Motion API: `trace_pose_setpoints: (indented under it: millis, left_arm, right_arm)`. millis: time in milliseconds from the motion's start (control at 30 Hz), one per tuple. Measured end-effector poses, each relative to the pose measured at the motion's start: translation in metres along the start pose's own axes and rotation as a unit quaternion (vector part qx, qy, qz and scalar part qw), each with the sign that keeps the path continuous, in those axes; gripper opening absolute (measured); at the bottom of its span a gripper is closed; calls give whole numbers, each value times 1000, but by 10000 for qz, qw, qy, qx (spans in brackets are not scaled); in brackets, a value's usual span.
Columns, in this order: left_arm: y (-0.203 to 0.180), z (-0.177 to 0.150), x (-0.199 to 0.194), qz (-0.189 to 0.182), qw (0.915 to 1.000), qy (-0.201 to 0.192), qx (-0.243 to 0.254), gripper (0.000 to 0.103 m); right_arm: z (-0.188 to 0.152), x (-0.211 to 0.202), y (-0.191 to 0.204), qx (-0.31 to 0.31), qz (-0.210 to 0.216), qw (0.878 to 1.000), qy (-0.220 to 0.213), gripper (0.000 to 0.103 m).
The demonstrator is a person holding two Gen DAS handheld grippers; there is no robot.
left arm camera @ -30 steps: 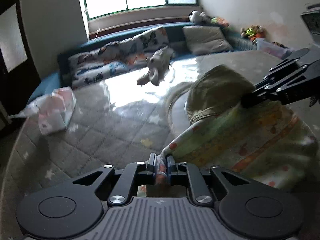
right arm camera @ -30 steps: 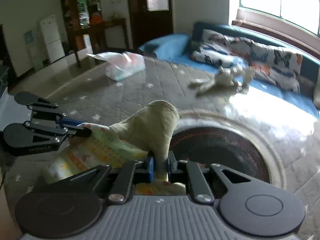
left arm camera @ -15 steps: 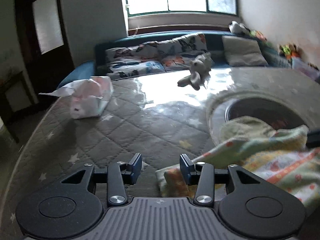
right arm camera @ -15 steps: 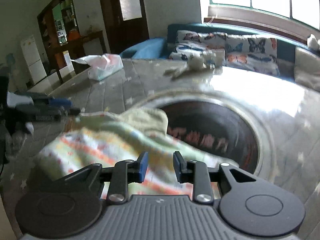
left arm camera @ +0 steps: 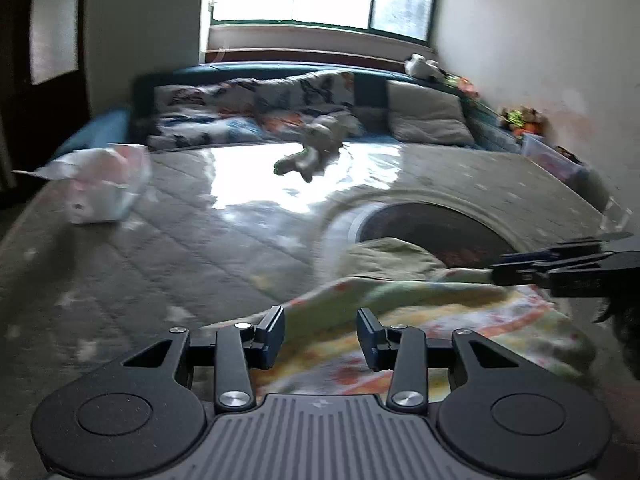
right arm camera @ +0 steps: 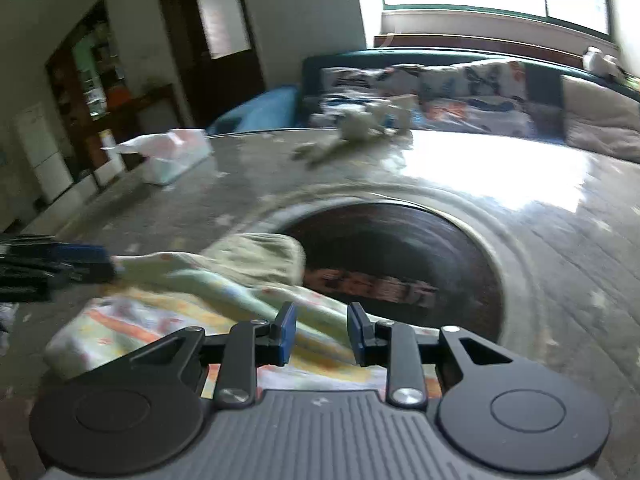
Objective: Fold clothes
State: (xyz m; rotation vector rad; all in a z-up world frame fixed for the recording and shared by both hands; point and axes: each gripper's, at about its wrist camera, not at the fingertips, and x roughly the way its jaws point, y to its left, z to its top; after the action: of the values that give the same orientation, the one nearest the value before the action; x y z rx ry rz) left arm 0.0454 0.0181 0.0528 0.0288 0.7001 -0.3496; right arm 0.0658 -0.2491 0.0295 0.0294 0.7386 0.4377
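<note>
Left gripper [left arm camera: 320, 334]: fingers spread wide, nothing held; the garment lay beneath and beyond the gap between them. In the right wrist view it entered from the left edge as a dark shape with a blue tip [right arm camera: 52, 266], close to the garment's near-left corner; whether it touched the cloth could not be told.

Right gripper [right arm camera: 321, 334]: fingers parted, nothing gripped; cloth visible through the gap. In the left wrist view it reached in from the right [left arm camera: 560, 266], its tip at the garment's upper edge.

Garment [left arm camera: 420, 320]: pale cloth printed in yellow, orange and green, lying loosely bunched on the table [left arm camera: 180, 256]. An olive-green part [right arm camera: 260, 256] sat at its far side, overlapping the rim of the round dark opening [right arm camera: 400, 256] in the table's quilted grey cover.

Tissue pack [left arm camera: 104, 188]: white and pink, far left on the table, well apart from the garment.

Plush toy [left arm camera: 316, 152]: grey, at the far edge of the table, blurred.

Sofa [left arm camera: 280, 104]: blue, behind the table, carrying patterned cushions.
</note>
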Motion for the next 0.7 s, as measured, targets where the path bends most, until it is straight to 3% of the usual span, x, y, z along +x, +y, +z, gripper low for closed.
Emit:
trace_pose_setpoints:
  millis: [167, 300, 500, 700]
  left_arm:
    - [-13, 5, 23, -169, 9997, 187, 65, 42]
    - [-16, 8, 33, -235, 9993, 275, 26, 42]
    - [-13, 9, 38, -240, 9992, 304, -124, 42]
    - [-17, 16, 38, -332, 9990, 267, -118, 42]
  right_arm:
    - [7, 29, 13, -22, 85, 9997, 248, 19]
    - [13, 50, 9, 149, -29, 9994, 306, 19]
    - [13, 48, 22, -262, -245, 9992, 152, 20]
    - [16, 28, 43, -729, 304, 9968, 141, 21]
